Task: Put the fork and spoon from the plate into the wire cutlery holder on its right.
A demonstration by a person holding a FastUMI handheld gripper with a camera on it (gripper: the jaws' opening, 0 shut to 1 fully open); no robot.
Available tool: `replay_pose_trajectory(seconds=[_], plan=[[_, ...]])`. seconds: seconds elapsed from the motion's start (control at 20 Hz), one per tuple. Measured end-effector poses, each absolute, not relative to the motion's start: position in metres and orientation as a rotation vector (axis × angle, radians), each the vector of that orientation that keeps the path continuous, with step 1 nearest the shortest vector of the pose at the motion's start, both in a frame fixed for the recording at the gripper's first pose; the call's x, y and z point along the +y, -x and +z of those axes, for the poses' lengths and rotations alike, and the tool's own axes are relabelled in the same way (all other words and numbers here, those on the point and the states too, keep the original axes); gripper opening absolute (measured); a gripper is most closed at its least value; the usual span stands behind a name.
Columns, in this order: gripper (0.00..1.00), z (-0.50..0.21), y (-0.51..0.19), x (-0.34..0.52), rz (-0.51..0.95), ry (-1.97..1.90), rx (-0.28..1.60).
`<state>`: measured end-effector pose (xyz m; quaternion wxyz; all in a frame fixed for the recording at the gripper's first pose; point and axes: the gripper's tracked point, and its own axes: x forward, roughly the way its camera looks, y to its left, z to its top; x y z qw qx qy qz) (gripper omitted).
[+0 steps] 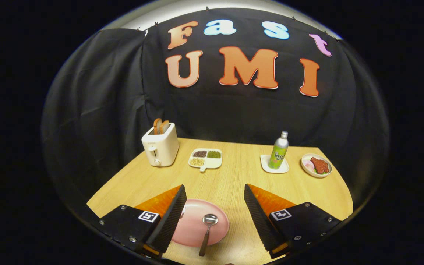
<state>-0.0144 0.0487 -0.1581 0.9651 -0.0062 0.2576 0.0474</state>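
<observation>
Gripper [215, 206]: fingers spread wide, holding nothing, above the wooden table [234, 176]. Spoon [207, 230]: lies between the fingers on a pink plate [197, 228], bowl pointing away, dark handle reaching past the plate's near rim.

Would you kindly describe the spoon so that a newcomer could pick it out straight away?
Start at the wooden table and come to its near edge, where a pink plate lies between the open gripper fingers. The spoon rests on that plate, bowl pointing away, handle running off the near rim. It is the one item with a shiny metal bowl and a dark handle.
</observation>
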Motion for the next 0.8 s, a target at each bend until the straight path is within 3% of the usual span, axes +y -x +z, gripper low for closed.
replay_pose_trajectory(seconds=[0.5, 0.8], plan=[[0.80, -0.278, 0.068, 0.070, 0.123, 0.031, 0.885], [0.59, -0.318, 0.079, 0.067, 0.093, 0.003, 1.034]])
